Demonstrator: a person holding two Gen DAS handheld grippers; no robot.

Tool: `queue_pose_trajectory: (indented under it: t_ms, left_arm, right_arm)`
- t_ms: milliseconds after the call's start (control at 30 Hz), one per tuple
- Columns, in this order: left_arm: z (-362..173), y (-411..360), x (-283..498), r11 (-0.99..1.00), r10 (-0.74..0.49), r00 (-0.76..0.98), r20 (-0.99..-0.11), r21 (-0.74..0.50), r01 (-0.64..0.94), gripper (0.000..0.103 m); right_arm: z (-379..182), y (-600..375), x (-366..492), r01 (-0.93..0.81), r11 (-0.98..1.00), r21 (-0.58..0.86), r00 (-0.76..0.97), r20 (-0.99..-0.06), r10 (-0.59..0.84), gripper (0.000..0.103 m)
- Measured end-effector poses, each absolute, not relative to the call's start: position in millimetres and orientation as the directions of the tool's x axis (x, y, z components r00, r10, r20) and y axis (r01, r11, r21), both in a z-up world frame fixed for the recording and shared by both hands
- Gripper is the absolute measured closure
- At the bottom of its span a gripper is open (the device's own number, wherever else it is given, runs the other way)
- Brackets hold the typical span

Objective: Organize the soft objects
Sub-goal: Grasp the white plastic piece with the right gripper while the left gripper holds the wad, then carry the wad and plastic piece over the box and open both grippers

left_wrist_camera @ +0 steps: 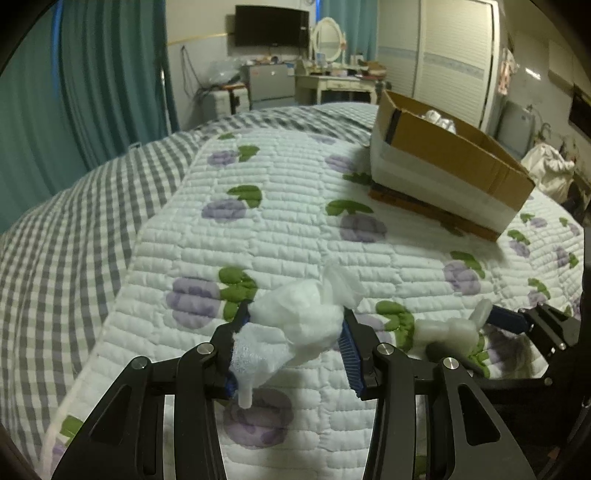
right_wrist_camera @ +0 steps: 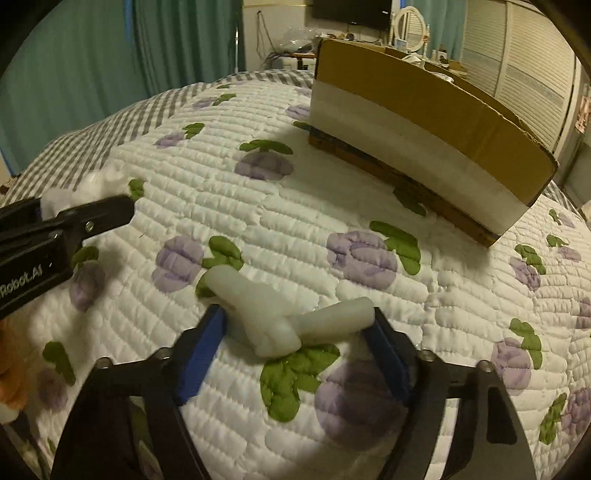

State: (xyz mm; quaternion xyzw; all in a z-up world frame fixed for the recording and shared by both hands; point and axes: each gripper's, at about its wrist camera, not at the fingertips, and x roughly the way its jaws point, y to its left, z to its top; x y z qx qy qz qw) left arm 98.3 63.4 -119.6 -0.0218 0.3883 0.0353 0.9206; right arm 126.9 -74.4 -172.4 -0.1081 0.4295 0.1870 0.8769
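Left gripper (left_wrist_camera: 295,332) clamps white cotton wad (left_wrist_camera: 299,317), lower centre. Right gripper (right_wrist_camera: 299,328) pinches white foam pieces (right_wrist_camera: 266,314). Floral quilt (left_wrist_camera: 288,206) over gingham sheet (left_wrist_camera: 74,206); cardboard box (left_wrist_camera: 443,162) upper right; teal curtains (left_wrist_camera: 74,92), TV (left_wrist_camera: 271,26) behind.

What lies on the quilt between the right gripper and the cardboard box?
Only bare flowered quilt lies between the right gripper, closed around white foam pieces, and the cardboard box, as the right wrist view shows.

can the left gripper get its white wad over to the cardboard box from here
Probably yes: the left gripper grips the white wad, and only bare quilt lies between it and the open-topped cardboard box.
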Motion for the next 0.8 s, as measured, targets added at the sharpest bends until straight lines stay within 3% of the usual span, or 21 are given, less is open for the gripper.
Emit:
queue_pose_trajectory:
  t_ms: [67,133,200,533,800]
  left_arm:
    - [-119.0,60.5,97.1,0.997,0.047,0.699,-0.714,-0.010,-0.078,0.060]
    - [-118.7,57.6,96.5,0.997,0.053,0.702,-0.710,0.002,-0.073,0.060]
    - [-118.9,55.5,95.4,0.997,0.056,0.702,-0.710,0.007,-0.072,0.060]
    - [-106.2,36.2,70.1,0.998,0.047,0.702,-0.710,0.013,-0.054,0.060]
    - [-69.6,4.4,45.3,1.000,0.010,0.734,-0.679,0.001,-0.012,0.060]
  right_arm:
    - [-172.0,-74.4,127.0,-0.417,0.908,-0.029,0.567,-0.790,0.235,0.041]
    - [-170.0,-76.0,125.2,-0.412,0.911,-0.029,0.577,-0.782,0.236,0.062]
    - [-165.5,-80.0,122.6,-0.417,0.909,-0.002,0.577,-0.773,0.263,0.071]
    - [-145.8,-102.2,95.6,-0.443,0.895,0.051,0.568,-0.757,0.324,0.074]
    - [-96.0,-131.4,66.4,-0.429,0.900,0.072,0.629,-0.691,0.355,0.074]
